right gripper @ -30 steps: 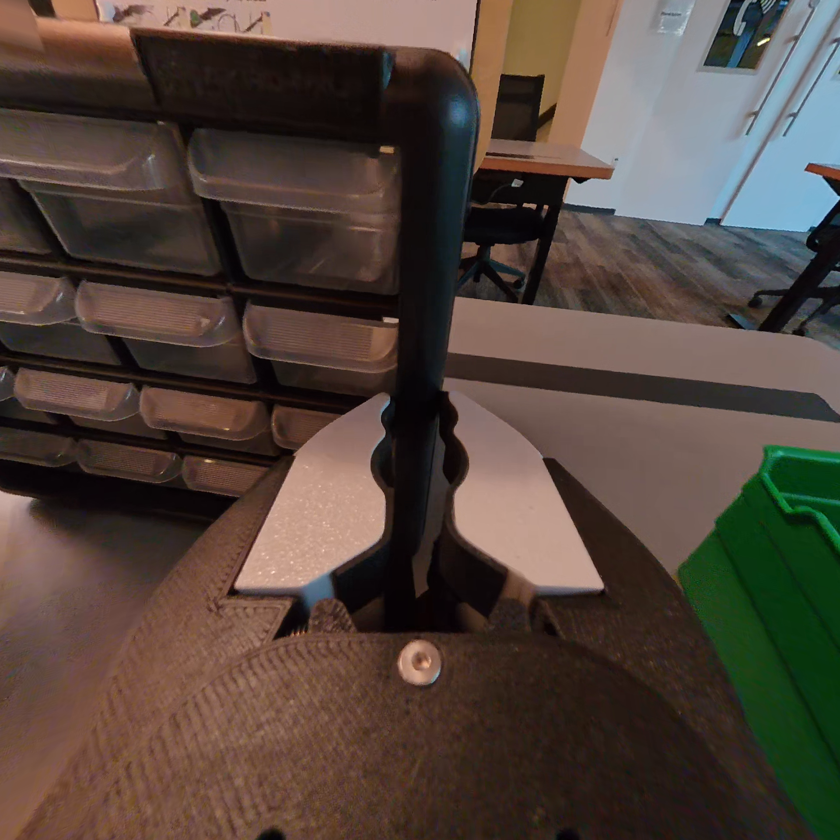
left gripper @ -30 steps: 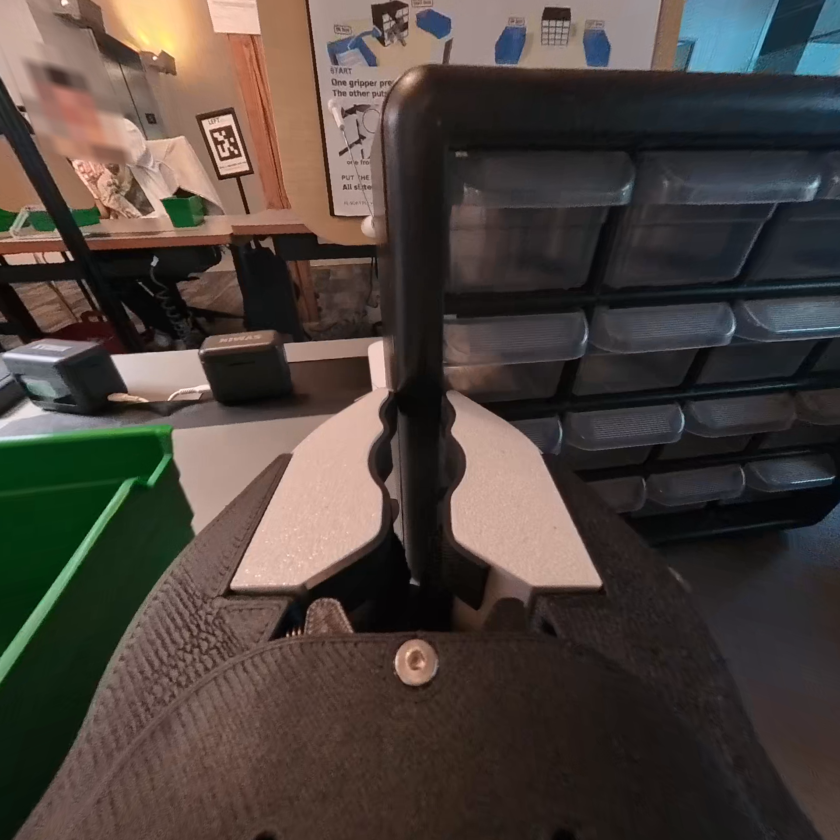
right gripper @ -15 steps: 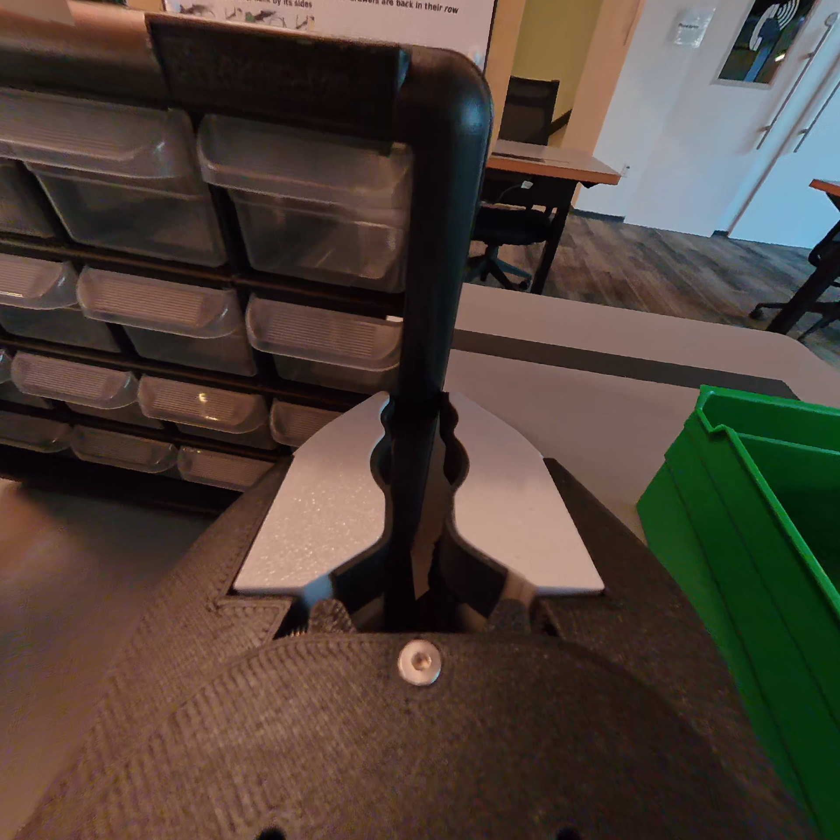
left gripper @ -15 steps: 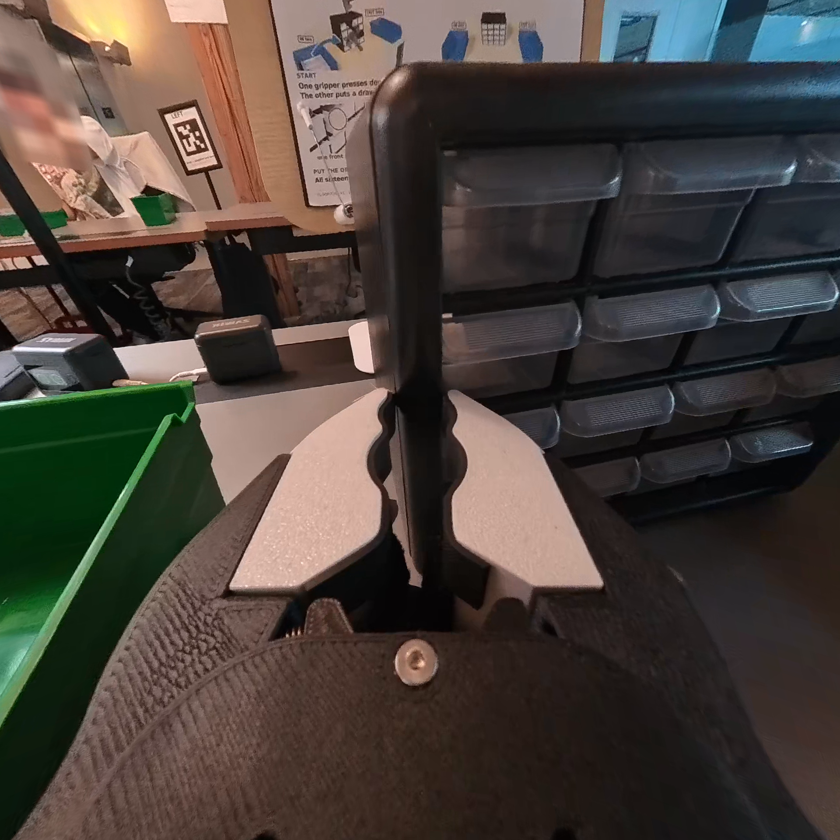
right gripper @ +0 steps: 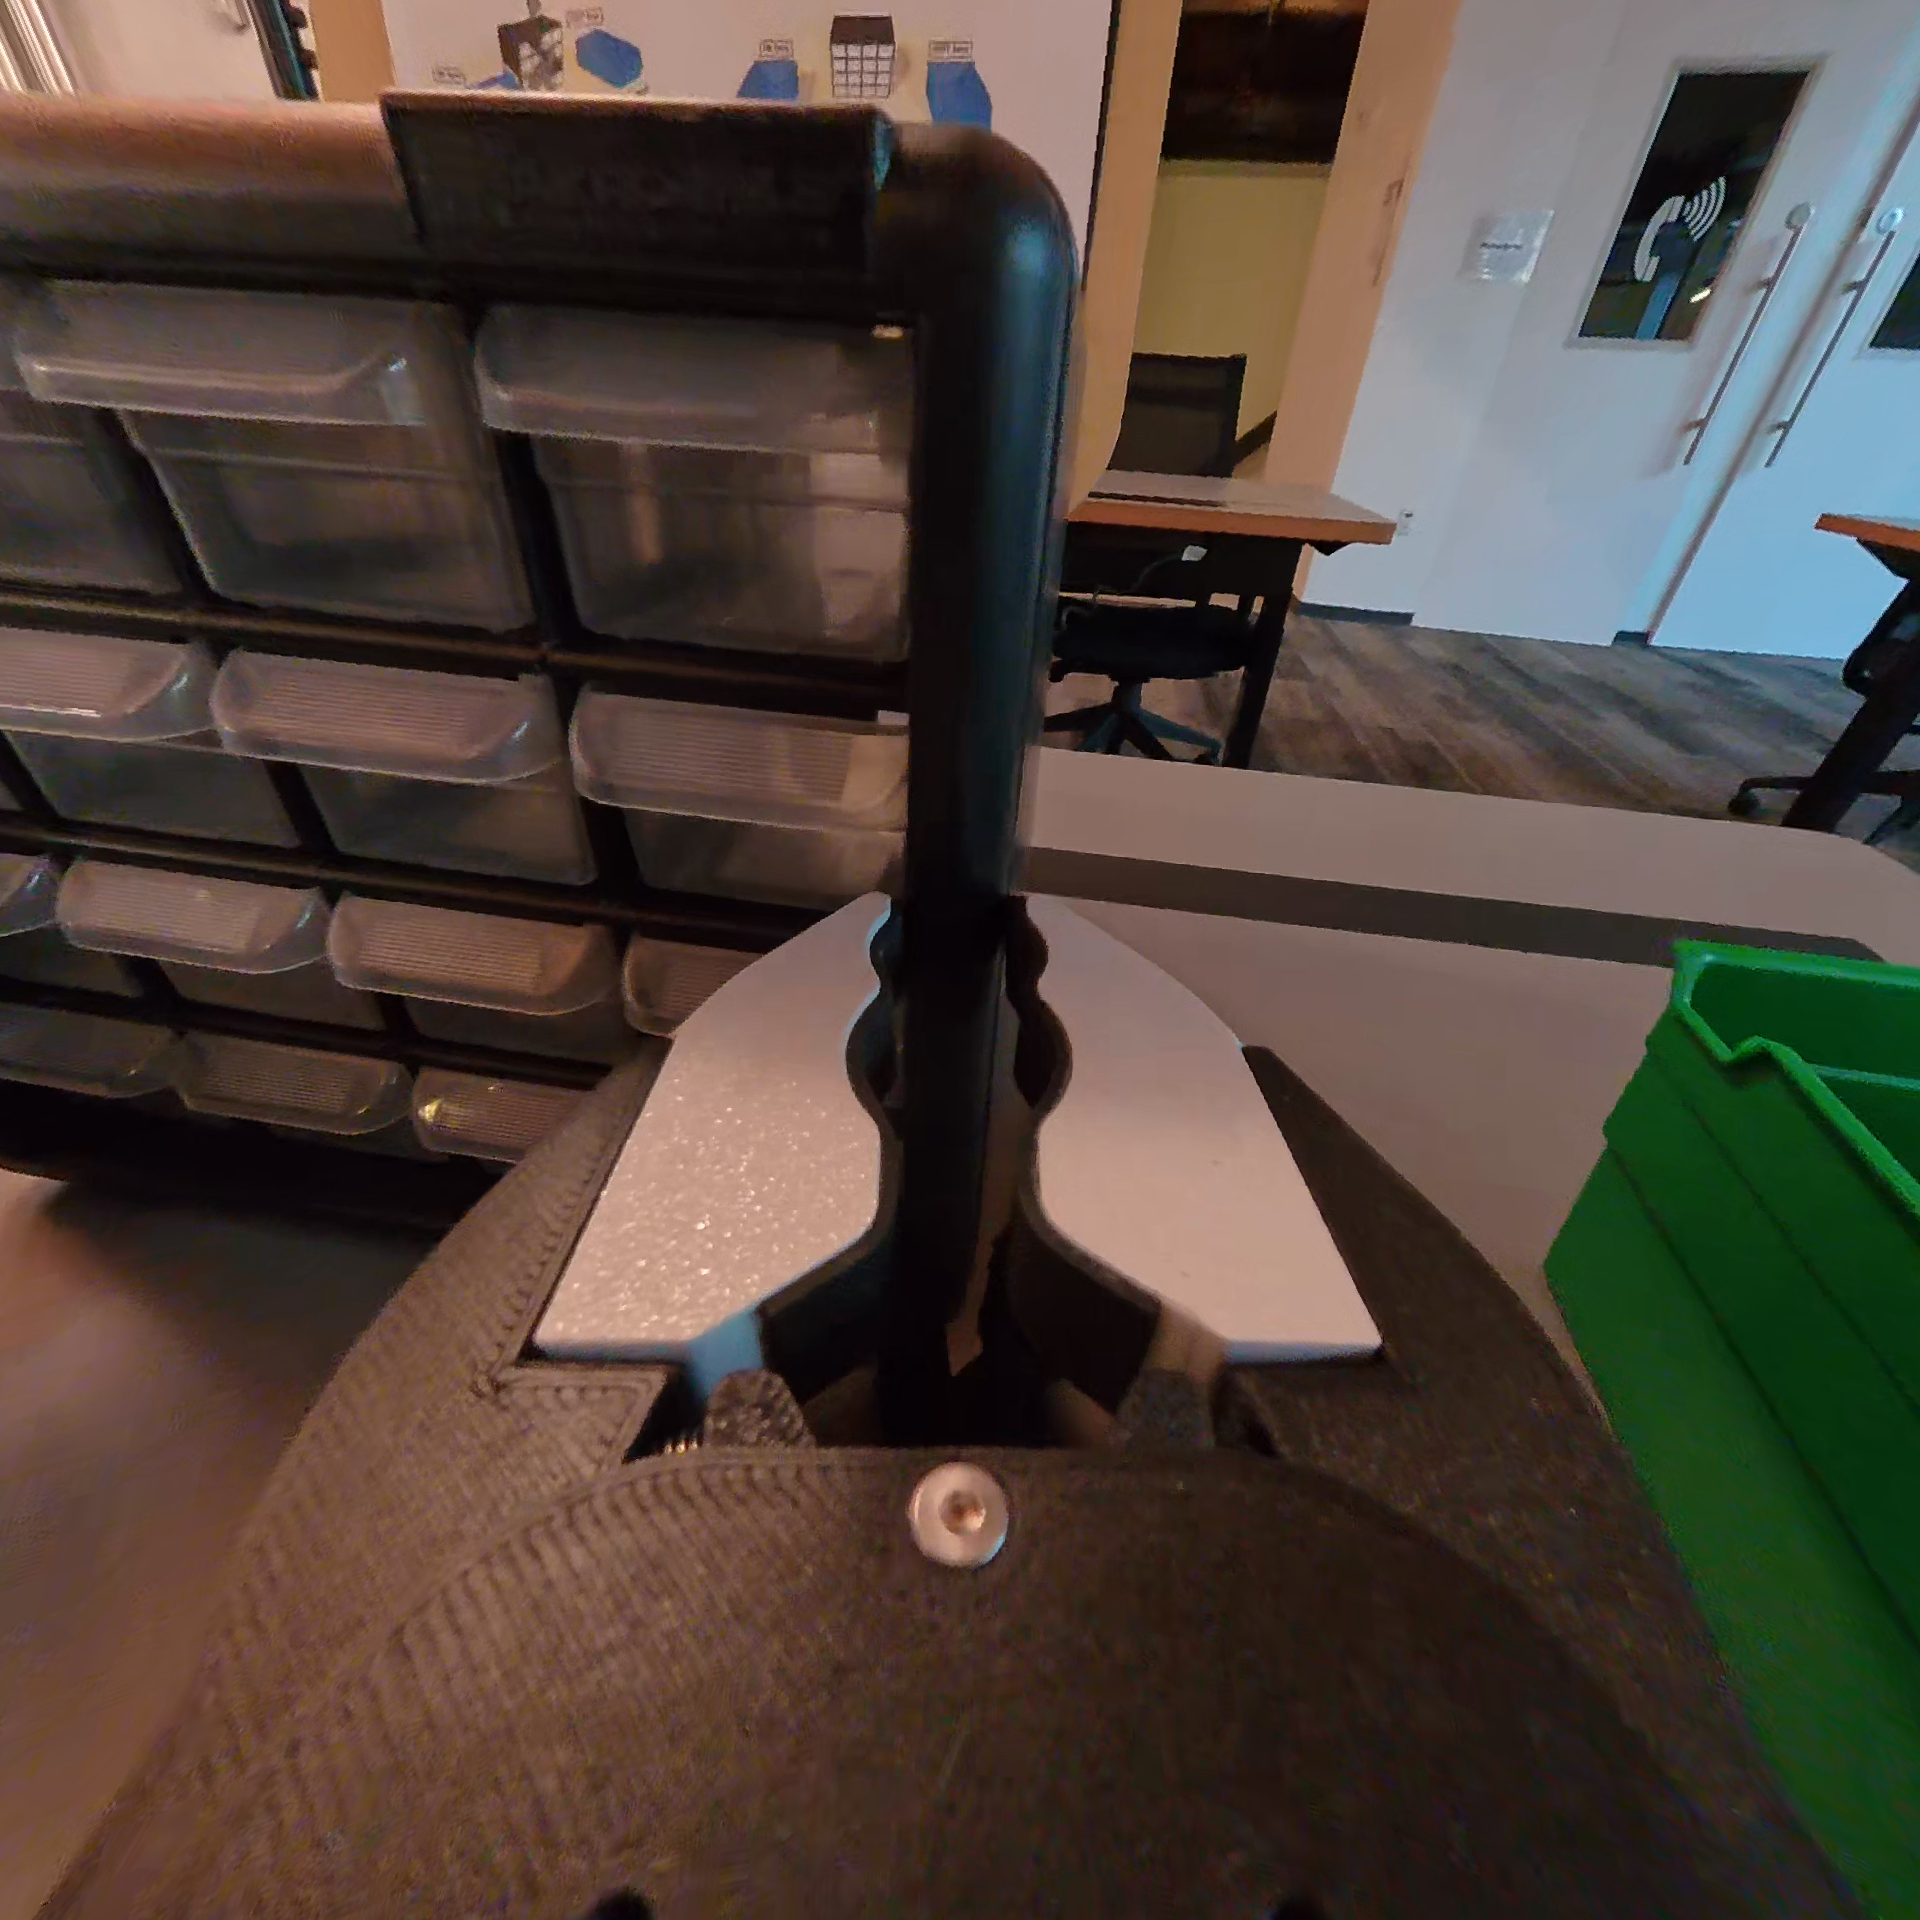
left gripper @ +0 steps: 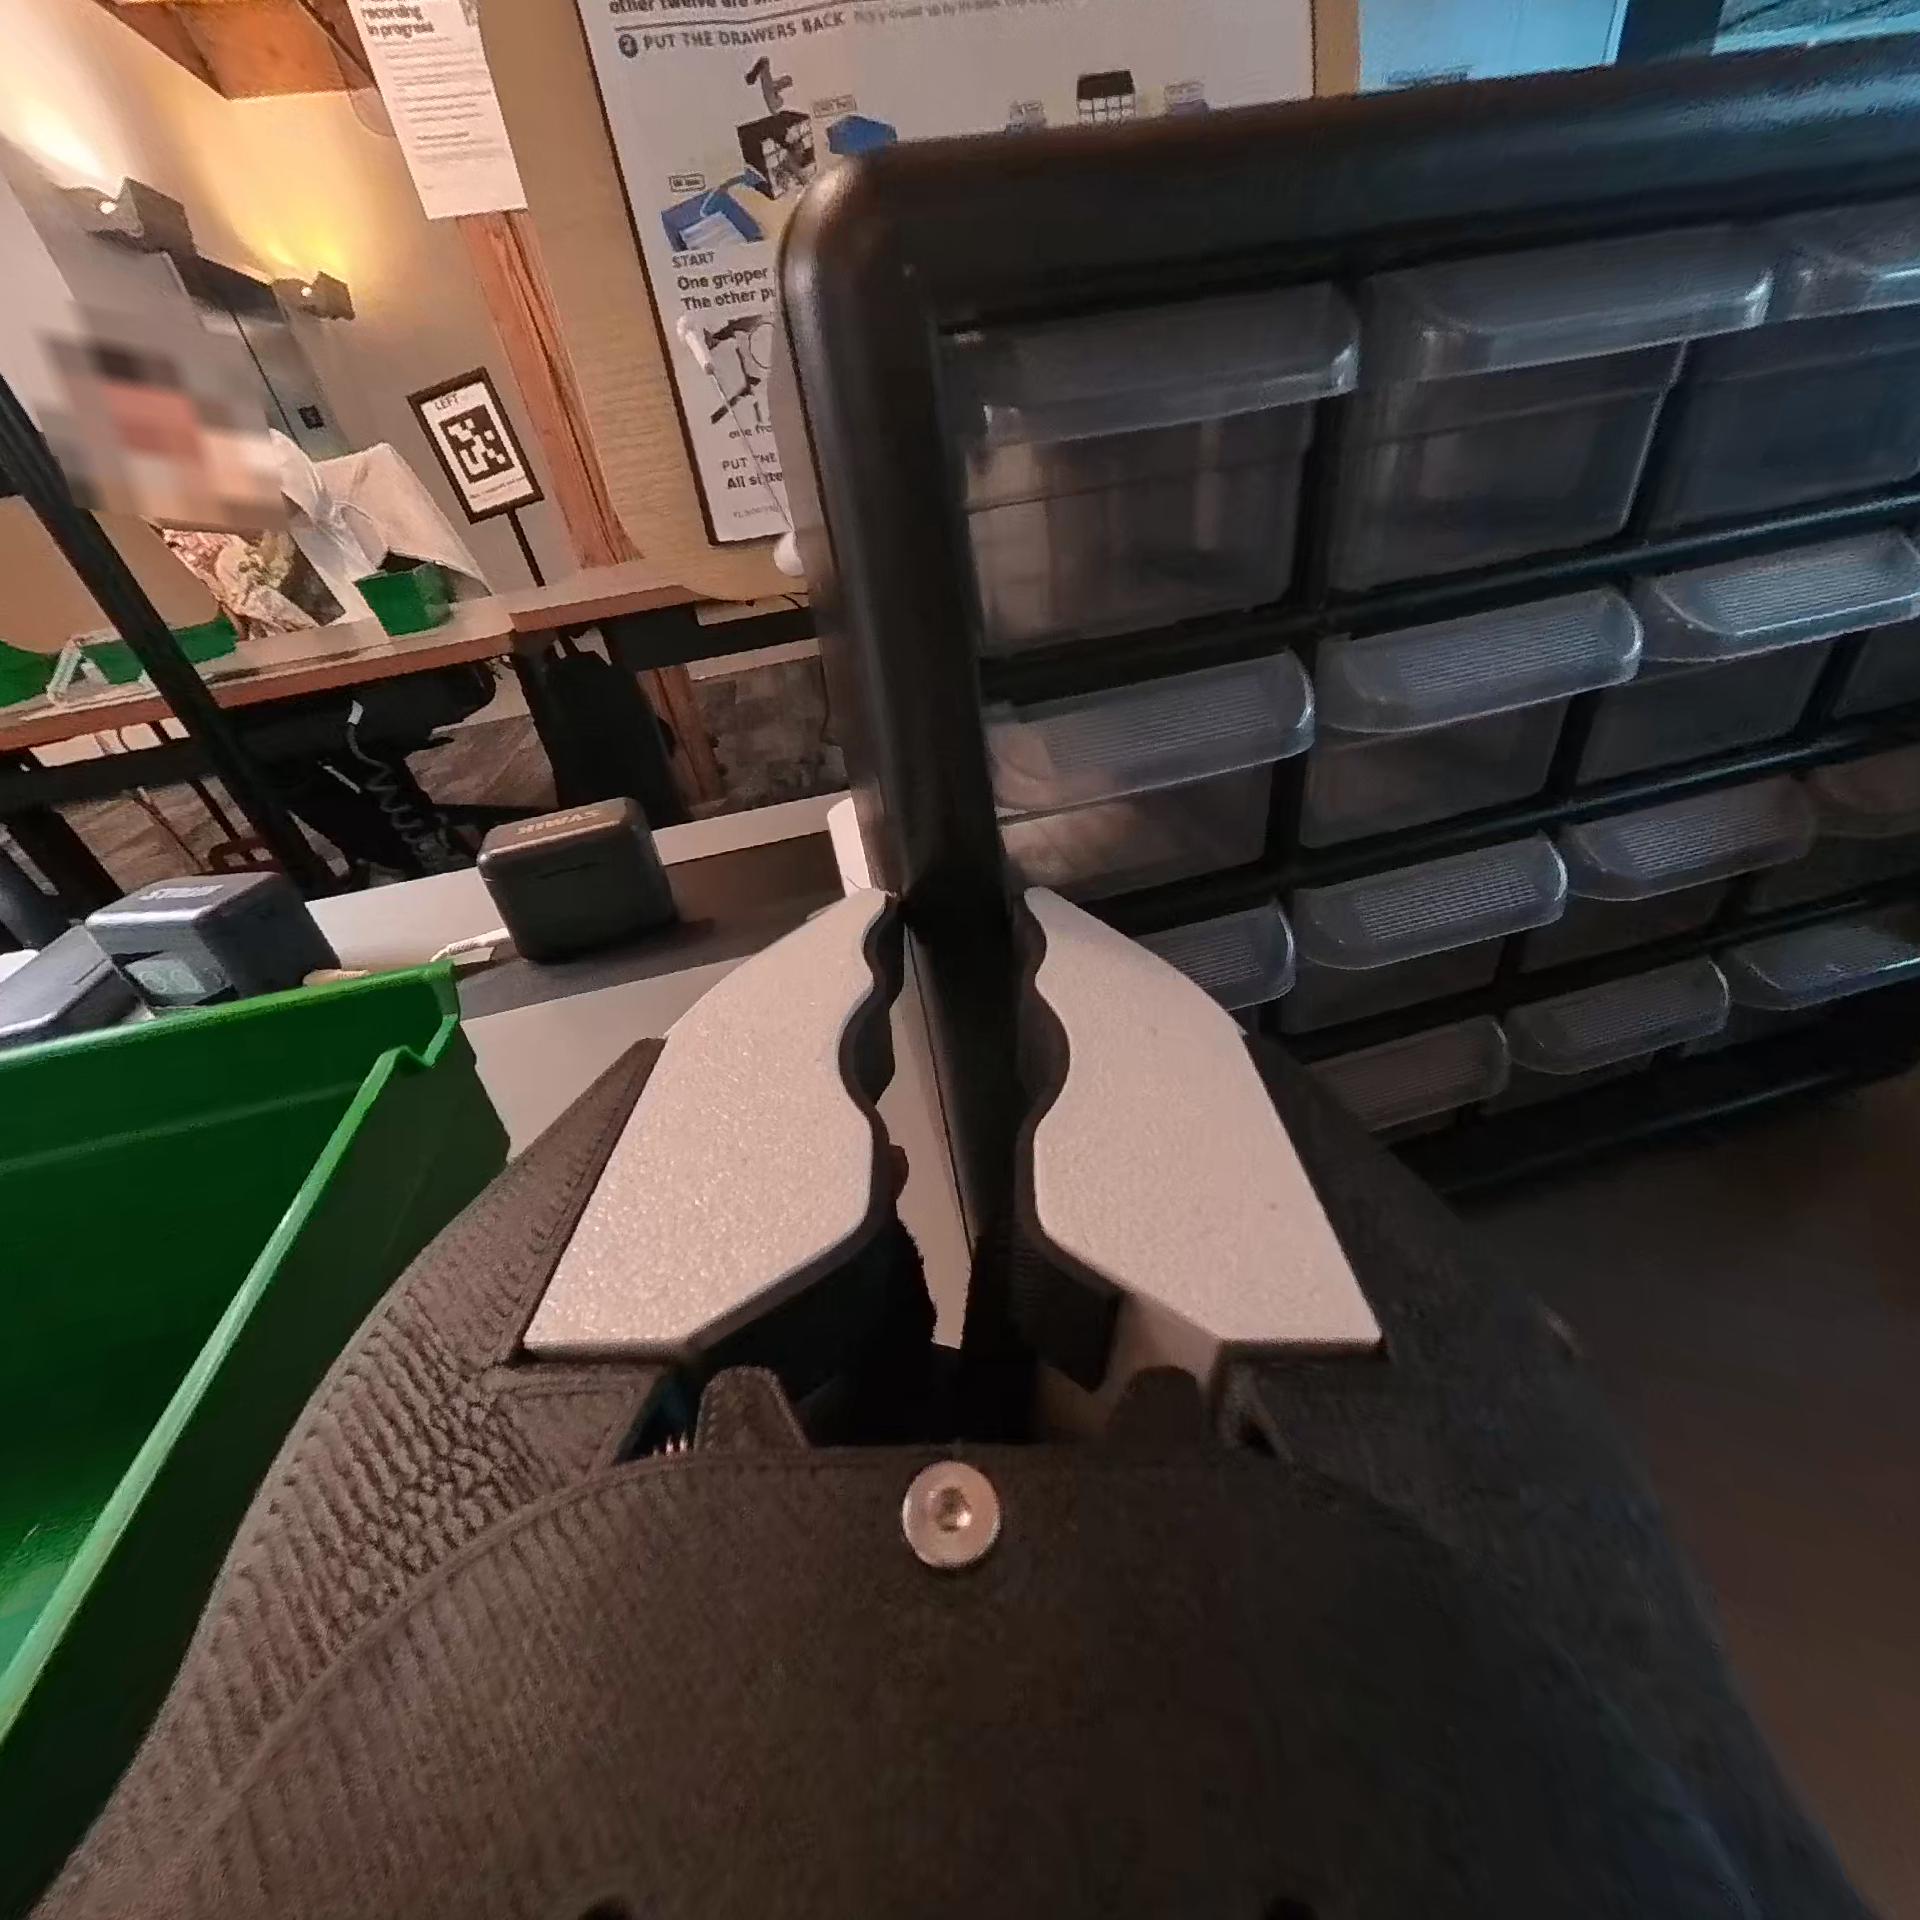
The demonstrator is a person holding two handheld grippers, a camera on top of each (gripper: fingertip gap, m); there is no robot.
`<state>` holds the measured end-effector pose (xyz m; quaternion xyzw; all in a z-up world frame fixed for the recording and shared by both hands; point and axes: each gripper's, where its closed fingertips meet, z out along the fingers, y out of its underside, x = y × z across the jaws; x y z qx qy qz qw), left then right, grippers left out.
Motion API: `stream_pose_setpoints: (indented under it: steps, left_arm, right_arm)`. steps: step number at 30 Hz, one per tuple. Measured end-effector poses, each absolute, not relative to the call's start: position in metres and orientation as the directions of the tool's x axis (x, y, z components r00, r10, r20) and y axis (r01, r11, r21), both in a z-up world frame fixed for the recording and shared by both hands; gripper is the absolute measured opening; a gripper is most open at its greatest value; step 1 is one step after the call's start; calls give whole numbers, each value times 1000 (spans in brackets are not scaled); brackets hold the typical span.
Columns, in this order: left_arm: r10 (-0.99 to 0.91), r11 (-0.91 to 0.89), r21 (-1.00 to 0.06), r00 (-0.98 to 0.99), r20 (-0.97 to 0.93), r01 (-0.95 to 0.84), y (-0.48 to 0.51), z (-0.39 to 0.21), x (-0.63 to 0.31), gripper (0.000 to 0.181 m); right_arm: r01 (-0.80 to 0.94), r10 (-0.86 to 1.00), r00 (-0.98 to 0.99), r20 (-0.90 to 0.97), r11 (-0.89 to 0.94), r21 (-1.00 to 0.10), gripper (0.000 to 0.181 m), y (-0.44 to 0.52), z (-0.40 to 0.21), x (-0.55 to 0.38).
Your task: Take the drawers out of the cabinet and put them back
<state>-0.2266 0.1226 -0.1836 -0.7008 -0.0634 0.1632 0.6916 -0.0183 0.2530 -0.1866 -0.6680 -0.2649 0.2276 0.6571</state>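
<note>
A green bin (left gripper: 187,1226) sits left of my left tongs (left gripper: 951,1081), which clamp the cabinet (left gripper: 1351,177) by its upright left edge. Clear drawers (right gripper: 686,468) sit in rows between, fronts toward me. My right tongs (right gripper: 951,1081) clamp its upright right edge; another green bin (right gripper: 1787,1226) sits to their right on the grey surface (right gripper: 1455,966).

Black plastic cabinet (left gripper: 1039,187) stands upright on the table, its frame filled with rows of clear drawers (left gripper: 1153,468), all pushed in; top row taller, lower rows shallower (right gripper: 384,769)
</note>
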Motion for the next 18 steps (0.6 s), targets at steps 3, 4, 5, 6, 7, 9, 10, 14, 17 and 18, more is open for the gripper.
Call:
stream_pose_setpoints:
  steps: [3, 4, 5, 6, 7, 9, 10, 14, 17, 18]
  left_arm:
    - [312, -28, -987, 937, -157, -156, 126, -184, -229, 20]
    - [310, -27, -988, 938, -153, -152, 125, -184, -229, 20]
    - [309, -27, -989, 939, -149, -148, 125, -184, -229, 20]
    - [308, -26, -989, 940, -146, -145, 125, -184, -229, 20]
    - [306, -25, -989, 941, -145, -145, 125, -184, -229, 20]
    - [300, -24, -989, 943, -144, -143, 124, -184, -228, 20]
    - [298, -26, -989, 943, -150, -149, 123, -183, -228, 20]
    - [353, 74, -955, 904, -243, -286, 106, -149, -219, 38]
    - [385, 99, -914, 862, -330, -394, 94, -127, -207, 51]
    - [388, 92, -896, 844, -369, -434, 92, -123, -203, 52]
  right_arm:
    - [41, 659, 751, 37, 10, -999, 19, 259, -187, -23]
    - [39, 661, 749, 36, 10, -999, 19, 259, -187, -23]
    - [42, 662, 748, 39, 11, -999, 19, 259, -187, -23]
    - [45, 663, 747, 42, 13, -999, 19, 259, -187, -23]
    - [40, 665, 746, 38, 12, -999, 19, 259, -187, -23]
    - [19, 671, 741, 22, 11, -1000, 20, 259, -187, -23]
    - [2, 674, 739, 5, 5, -1000, 19, 258, -187, -22]
    - [-145, 681, 720, -131, -36, -989, 51, 256, -174, -11]
    - [-224, 658, 734, -168, 1, -975, 69, 256, -159, 8]
    - [-246, 649, 742, -169, 28, -969, 70, 255, -154, 14]
